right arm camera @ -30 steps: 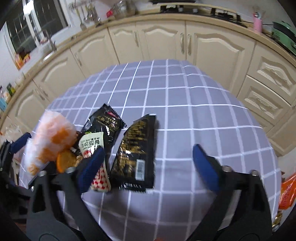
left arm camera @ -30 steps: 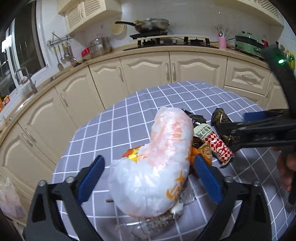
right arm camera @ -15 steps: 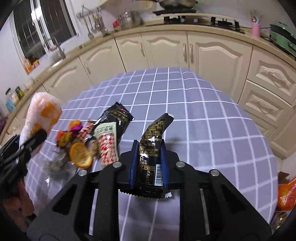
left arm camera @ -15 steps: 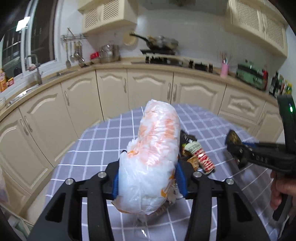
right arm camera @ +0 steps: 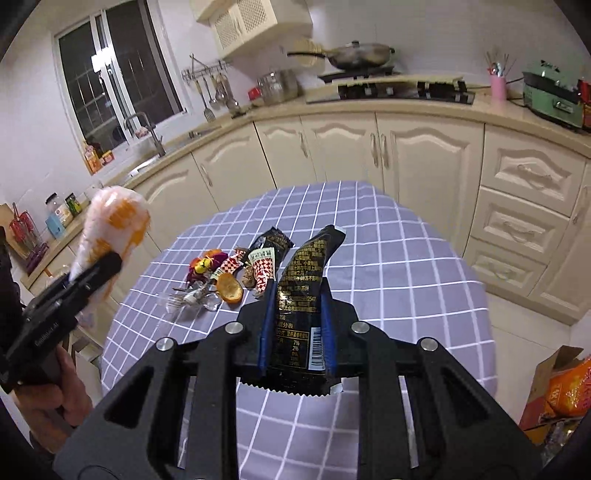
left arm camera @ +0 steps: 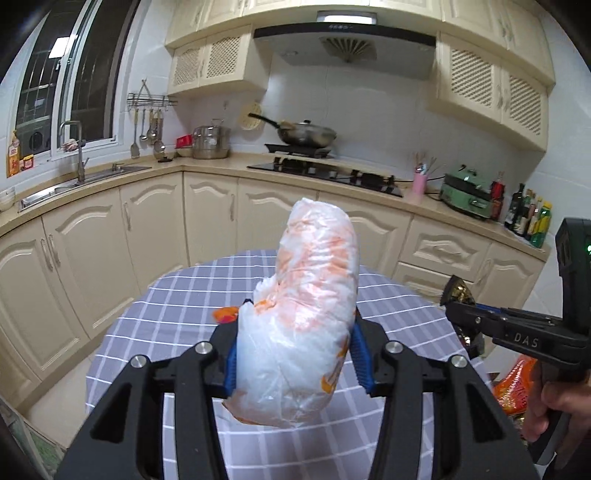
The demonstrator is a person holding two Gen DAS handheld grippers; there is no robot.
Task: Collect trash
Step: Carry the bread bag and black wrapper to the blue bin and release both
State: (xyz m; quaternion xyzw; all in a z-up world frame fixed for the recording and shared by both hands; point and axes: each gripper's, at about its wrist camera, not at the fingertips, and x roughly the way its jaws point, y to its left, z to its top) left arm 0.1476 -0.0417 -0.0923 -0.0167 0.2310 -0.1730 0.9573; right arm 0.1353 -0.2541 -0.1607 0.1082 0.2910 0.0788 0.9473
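Trash in hand: my left gripper (left arm camera: 295,360) pinches a soft, crumpled plastic bag (left arm camera: 306,317) mid-frame, light and squashy; my right gripper (right arm camera: 297,328) pinches a slippery black wrapper (right arm camera: 301,310) (grip low). More litter (right arm camera: 229,273) lies on the bench (right arm camera: 406,266).

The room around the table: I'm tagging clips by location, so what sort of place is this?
A home kitchen, most likely. A gas hob with a wok under an extractor hood, a sink with a tap below the window, and cream cabinets along the counter.
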